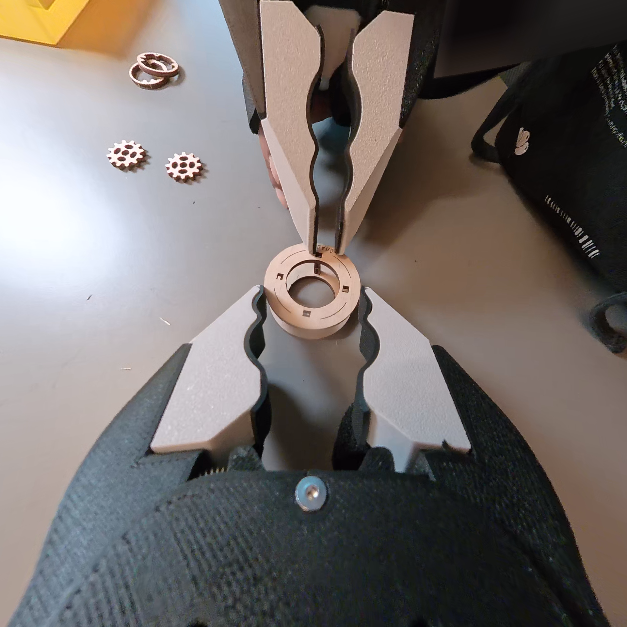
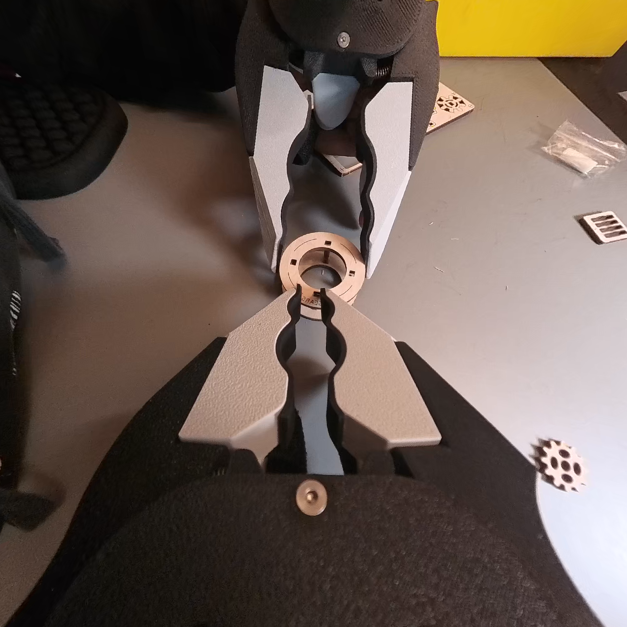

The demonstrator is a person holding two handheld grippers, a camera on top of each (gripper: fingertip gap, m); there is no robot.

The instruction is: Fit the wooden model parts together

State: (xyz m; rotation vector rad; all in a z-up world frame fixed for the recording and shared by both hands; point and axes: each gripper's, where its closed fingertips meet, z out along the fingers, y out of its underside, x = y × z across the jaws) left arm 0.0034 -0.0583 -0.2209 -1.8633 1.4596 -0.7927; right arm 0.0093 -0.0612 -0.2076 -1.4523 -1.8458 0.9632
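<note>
A round wooden ring assembly made of stacked plates lies flat on the grey table. My left gripper has its fingers wide apart, one on each side of the ring, with the pads against its edge. My right gripper faces it from the opposite side. Its jaws are only a narrow gap apart with nothing between them, and its tips rest on the top rim of the ring. The right gripper also shows in the left wrist view, and the left gripper in the right wrist view.
Two small wooden gears and a few thin wooden rings lie to the left. A yellow box stands behind them. A black bag sits on the right. The right wrist view shows a wooden sheet, a plastic packet and a slotted piece. Less than 4 cm separates the two grippers' tips. From the left gripper's tips to the slotted piece is close to 20 cm.
</note>
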